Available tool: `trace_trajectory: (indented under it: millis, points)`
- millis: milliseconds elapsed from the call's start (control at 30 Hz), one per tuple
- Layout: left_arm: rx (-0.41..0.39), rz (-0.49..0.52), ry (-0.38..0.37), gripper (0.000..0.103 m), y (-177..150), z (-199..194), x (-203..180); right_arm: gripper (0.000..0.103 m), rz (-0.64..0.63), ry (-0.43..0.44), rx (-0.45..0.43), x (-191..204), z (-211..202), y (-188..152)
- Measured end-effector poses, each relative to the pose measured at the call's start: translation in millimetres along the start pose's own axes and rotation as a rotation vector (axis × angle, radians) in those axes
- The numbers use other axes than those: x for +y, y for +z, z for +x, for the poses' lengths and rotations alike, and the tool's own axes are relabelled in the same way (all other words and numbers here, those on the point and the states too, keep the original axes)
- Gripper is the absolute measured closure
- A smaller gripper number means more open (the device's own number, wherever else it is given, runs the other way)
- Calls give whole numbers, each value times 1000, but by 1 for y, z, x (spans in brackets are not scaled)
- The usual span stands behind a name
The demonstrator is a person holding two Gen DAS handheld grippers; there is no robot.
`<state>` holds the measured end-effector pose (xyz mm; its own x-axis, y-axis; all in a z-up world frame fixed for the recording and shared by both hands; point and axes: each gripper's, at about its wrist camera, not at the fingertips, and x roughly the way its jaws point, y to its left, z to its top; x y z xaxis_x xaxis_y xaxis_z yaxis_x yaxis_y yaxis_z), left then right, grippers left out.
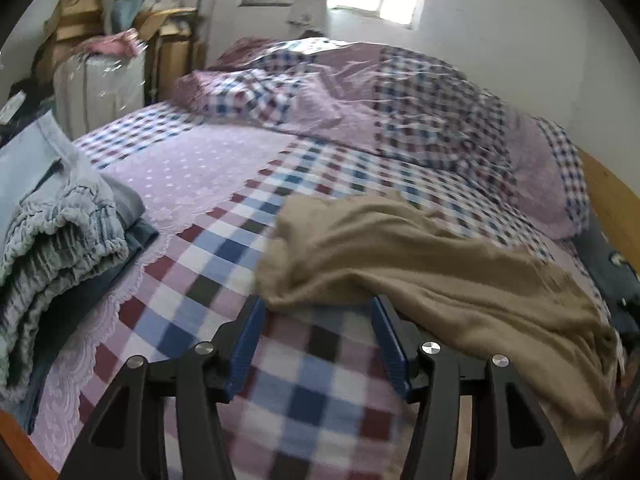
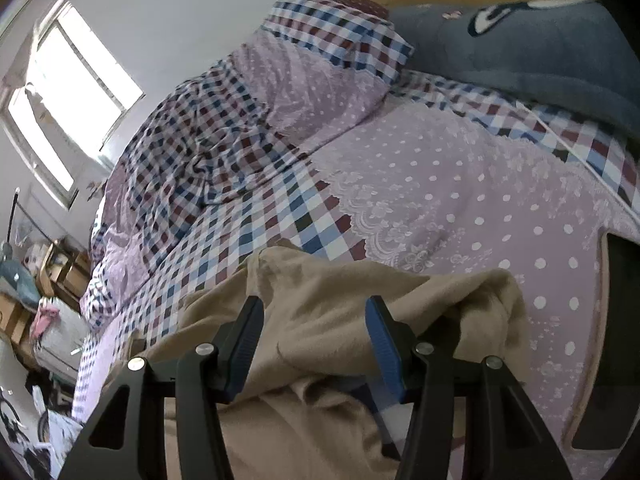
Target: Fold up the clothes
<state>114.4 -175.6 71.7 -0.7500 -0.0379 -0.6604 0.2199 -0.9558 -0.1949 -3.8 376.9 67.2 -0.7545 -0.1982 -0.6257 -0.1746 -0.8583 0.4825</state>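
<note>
Nearest the left wrist camera, the left tool (image 1: 316,304) stands with its 2 blue-padded fingers (image 1: 246,344) spread wide and nothing between them, low over the checked purple-and-blue bedspread (image 1: 224,264). Its tips sit right at the near hem of the crumpled tan knit garment (image 1: 420,256), which lies spread toward the right side of the bed; that placement looks like a line-up for pinching the edge, though no grip is made yet. A stack of folded grey-blue clothes (image 1: 60,224) rests at the left, well apart, probably kept aside so the middle stays free for folding.

Closest to the right wrist camera, the right tool (image 2: 316,308) is likewise wide, with the same tan cloth bunched up between and under its fingers, one fold draped over the right finger. Whether the pads press it I cannot tell; the jaws look too far apart to be clamping. A blue-grey plush pillow (image 2: 520,40) lies at the far corner.
</note>
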Motion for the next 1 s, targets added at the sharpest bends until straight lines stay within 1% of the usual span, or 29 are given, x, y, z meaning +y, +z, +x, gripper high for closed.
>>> trace_trajectory:
  millis: [67, 167, 200, 267, 367, 500, 600, 700, 867, 1000]
  points:
    - [3, 47, -16, 43, -8, -9, -14, 46, -18, 5, -16, 0, -11, -3]
    - [16, 138, -51, 43, -27, -25, -47, 47, -51, -8, -36, -2, -29, -7]
    - [22, 167, -70, 41, -35, -30, -60, 47, -68, -14, -48, -3, -35, -7]
    - [31, 226, -113, 26, -50, -41, -88, 47, -94, -17, -70, -5, -47, -7]
    - [40, 329, -199, 26, -74, -59, -138, 46, -122, -19, -107, -13, -71, -8]
    - [39, 471, -281, 25, -100, -77, -198, 45, -129, -41, -152, -33, -99, -5]
    - [48, 574, -363, 25, -121, -89, -244, 44, -90, -67, -194, -56, -120, 1]
    - [46, 703, -444, 25, -148, -104, -293, 44, -6, -59, -217, -84, -137, 9]
    - [33, 887, -562, 25, -190, -129, -355, 44, 50, -49, -244, -112, -156, 17]
    - [9, 1017, -614, 25, -222, -137, -393, 43, 54, -27, -239, -121, -165, 18]
